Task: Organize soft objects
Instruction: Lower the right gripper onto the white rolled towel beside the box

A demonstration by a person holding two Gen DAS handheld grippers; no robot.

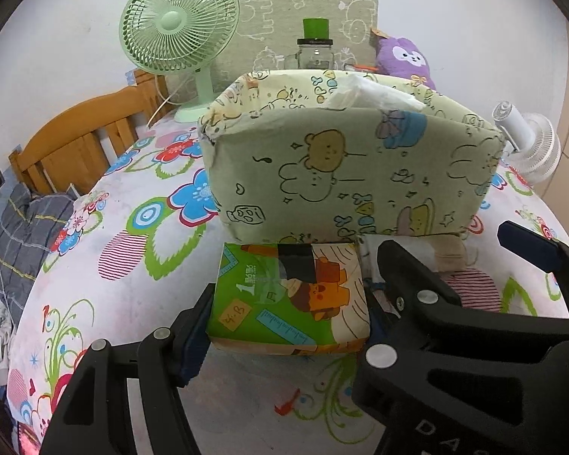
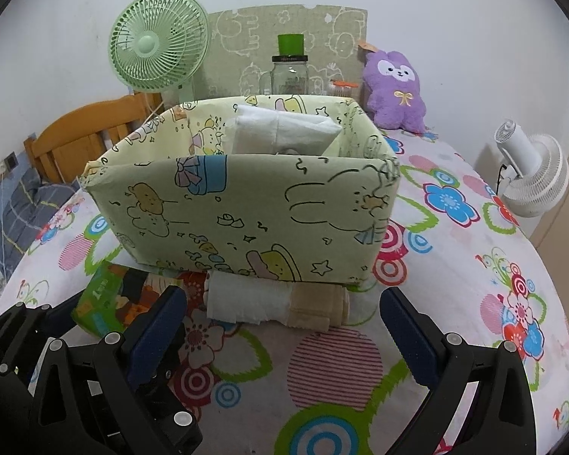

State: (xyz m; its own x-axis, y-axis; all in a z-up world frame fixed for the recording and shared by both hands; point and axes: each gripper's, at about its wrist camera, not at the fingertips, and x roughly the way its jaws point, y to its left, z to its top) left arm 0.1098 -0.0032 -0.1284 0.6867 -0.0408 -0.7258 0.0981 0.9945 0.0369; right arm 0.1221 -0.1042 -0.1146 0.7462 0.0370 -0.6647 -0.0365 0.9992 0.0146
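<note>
A green cartoon-print tissue pack (image 1: 288,295) lies on the bed against the front of a pale green fabric box (image 1: 352,174). My left gripper (image 1: 288,303) is shut on the pack, one pad on each side. In the right wrist view the pack (image 2: 106,295) sits at the lower left. A white roll with a beige band (image 2: 277,303) lies before the box (image 2: 246,208), between the fingers of my open right gripper (image 2: 282,295), untouched. White soft packs (image 2: 284,129) fill the box. A purple plush (image 2: 394,87) sits behind it.
Everything rests on a floral bedsheet (image 2: 341,371). A green fan (image 2: 159,45) and a glass jar with a green lid (image 2: 290,72) stand behind the box. A white fan (image 2: 531,174) is at the right edge, a wooden headboard (image 2: 83,129) at the left.
</note>
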